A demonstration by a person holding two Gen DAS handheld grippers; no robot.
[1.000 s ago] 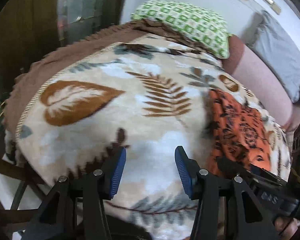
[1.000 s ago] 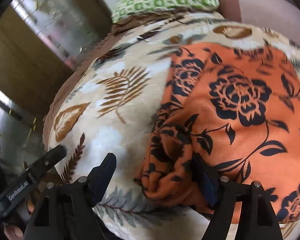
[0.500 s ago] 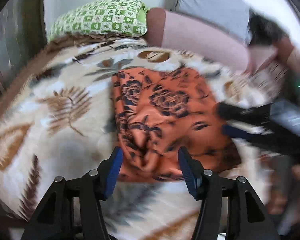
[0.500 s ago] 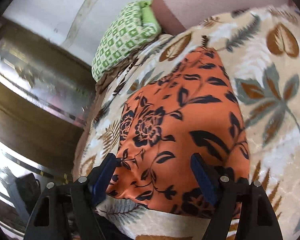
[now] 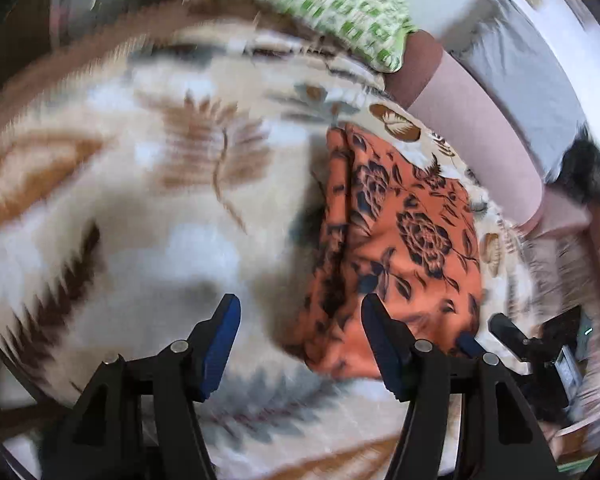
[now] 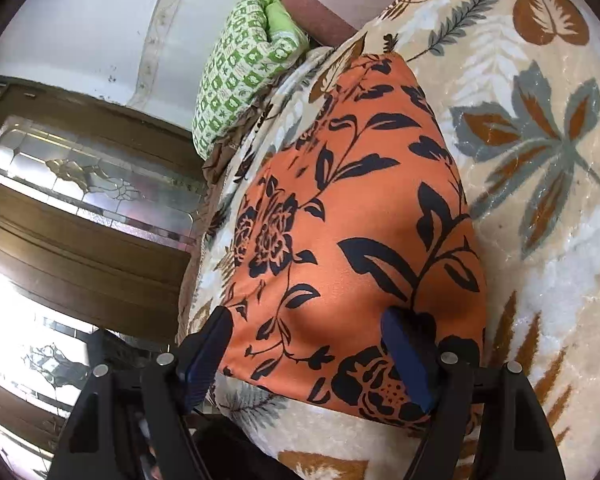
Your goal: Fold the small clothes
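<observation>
Left wrist: motion-blurred | orange garment edges probably bunched | blanket smeared

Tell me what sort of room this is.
Most likely a bedroom at home: a bed or couch spread with a leaf-print blanket, a green checked pillow at its far end, and a wooden door with patterned glass beside it.
</observation>
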